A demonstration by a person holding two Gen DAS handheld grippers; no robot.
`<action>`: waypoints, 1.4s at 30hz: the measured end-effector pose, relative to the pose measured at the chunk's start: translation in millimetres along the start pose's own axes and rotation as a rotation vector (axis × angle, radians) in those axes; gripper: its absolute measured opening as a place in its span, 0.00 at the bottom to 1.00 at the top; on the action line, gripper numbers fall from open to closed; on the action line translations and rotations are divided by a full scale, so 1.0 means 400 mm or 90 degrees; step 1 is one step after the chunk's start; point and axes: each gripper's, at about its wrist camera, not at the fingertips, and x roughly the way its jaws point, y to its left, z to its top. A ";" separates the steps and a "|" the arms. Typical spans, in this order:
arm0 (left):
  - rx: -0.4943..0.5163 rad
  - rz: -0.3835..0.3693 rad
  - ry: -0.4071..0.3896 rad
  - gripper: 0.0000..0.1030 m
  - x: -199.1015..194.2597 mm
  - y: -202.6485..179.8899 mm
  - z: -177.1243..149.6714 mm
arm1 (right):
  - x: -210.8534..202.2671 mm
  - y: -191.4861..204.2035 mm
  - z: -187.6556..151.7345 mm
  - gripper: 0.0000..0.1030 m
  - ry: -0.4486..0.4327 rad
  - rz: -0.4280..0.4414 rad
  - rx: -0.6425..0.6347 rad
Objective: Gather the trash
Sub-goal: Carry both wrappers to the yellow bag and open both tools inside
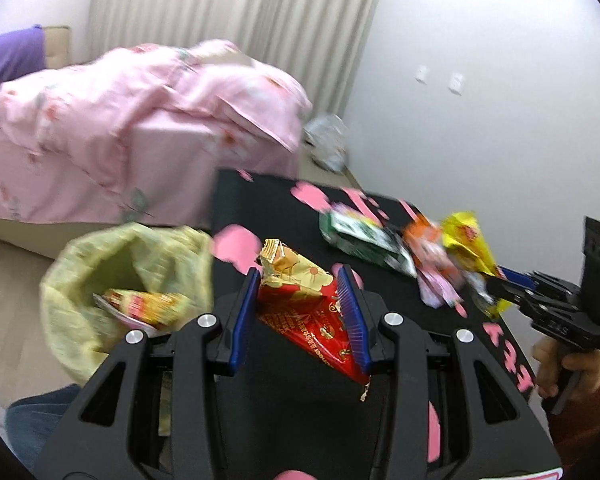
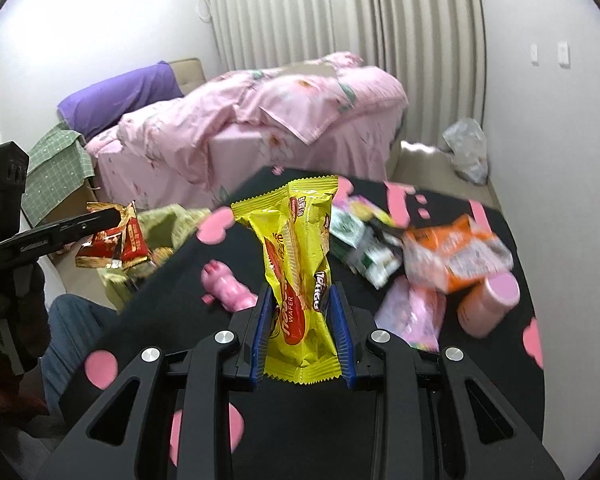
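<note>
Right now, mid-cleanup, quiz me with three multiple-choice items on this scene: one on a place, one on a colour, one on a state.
1. Where is the yellow-green trash bag?
A. on the bed
B. beside the black table's edge, on the left in the left wrist view
C. against the curtain

2. What colour is the wafer wrapper in the right hand-held gripper?
A. yellow
B. green
C. purple

3. What state is the left hand-held gripper in?
A. open and empty
B. shut on nothing
C. shut on the red-and-gold wrapper

Answers: 1 B, the bag gapes just off the table's edge with a wrapper already inside; 2 A, the yellow wrapper stands between the blue pads; 3 C, both pads press the red-and-gold wrapper.
</note>
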 end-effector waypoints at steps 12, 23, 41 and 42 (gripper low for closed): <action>-0.106 0.118 -0.087 0.37 -0.082 0.249 0.026 | 0.076 0.197 0.151 0.27 -0.007 0.051 -0.084; -0.218 0.157 -0.110 0.37 -0.123 0.412 -0.009 | 0.221 0.369 0.236 0.27 0.030 0.140 -0.124; -0.277 0.126 0.022 0.37 0.095 0.509 -0.093 | 0.635 0.474 0.205 0.27 0.190 0.267 -0.154; -0.289 0.119 0.020 0.40 0.097 0.516 -0.095 | 0.644 0.480 0.203 0.28 0.192 0.276 -0.157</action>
